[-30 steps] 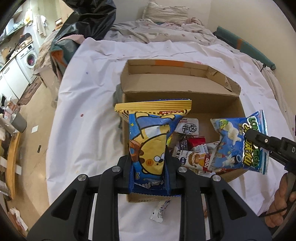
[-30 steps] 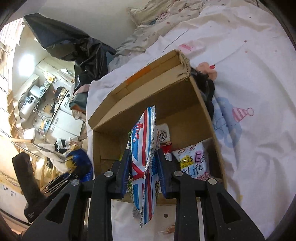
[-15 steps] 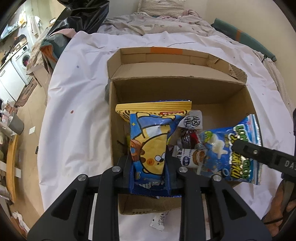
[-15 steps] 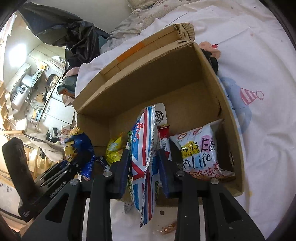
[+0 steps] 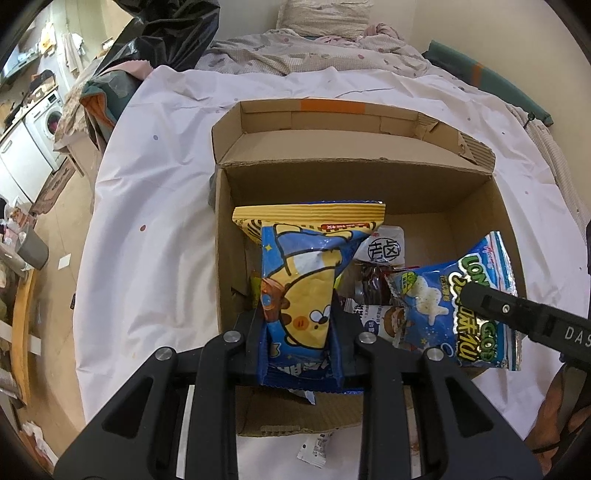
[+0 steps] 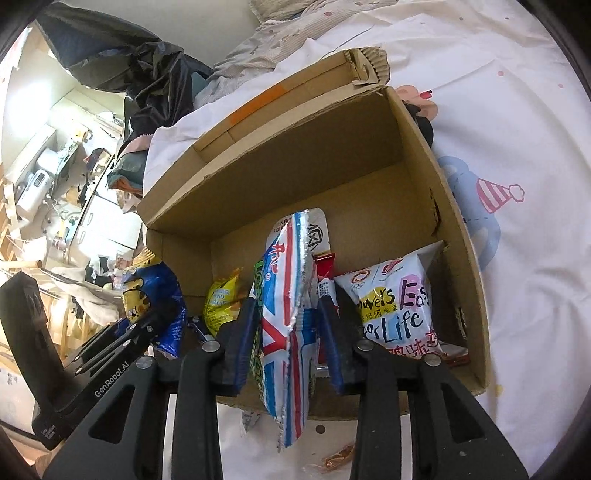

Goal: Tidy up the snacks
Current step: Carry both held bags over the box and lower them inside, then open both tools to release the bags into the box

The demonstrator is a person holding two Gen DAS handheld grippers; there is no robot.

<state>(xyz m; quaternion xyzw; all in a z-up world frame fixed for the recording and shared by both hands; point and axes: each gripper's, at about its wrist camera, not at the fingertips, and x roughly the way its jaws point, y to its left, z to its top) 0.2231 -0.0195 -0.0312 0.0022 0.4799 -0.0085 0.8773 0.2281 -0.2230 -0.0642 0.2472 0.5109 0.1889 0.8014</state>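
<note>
Left claw (image 5: 299, 343): pads pinching the lower part of a blue-and-yellow cartoon snack bag (image 5: 303, 273), held upright at centre frame over the near-left part of the cardboard box (image 5: 369, 184). The bag's bottom edge is hidden behind the claw body.

Right claw (image 6: 288, 332): jaws have just been opening; a blue, white and red foil bag (image 6: 291, 295) stands edge-on between them. A gap shows on the right side; whether the left pad touches it is hard to tell. In the left wrist view the same bag (image 5: 461, 295) shows its blue printed face at right, partly covered by the black claw finger.

Inside the box, lower half of both frames: a white "Life" bag (image 6: 399, 306) against the right wall, a small yellow packet (image 6: 221, 299) at left, a red wrapper (image 6: 325, 266) mostly hidden behind the foil bag. Smaller packets beneath are too covered to read.

The box sits on a white bedsheet (image 5: 155, 206). A small wrapper (image 5: 314, 446) lies outside its near wall, bottom centre. Black plastic bag (image 5: 170, 33) upper left; washing machine (image 5: 48, 114) at far left.
</note>
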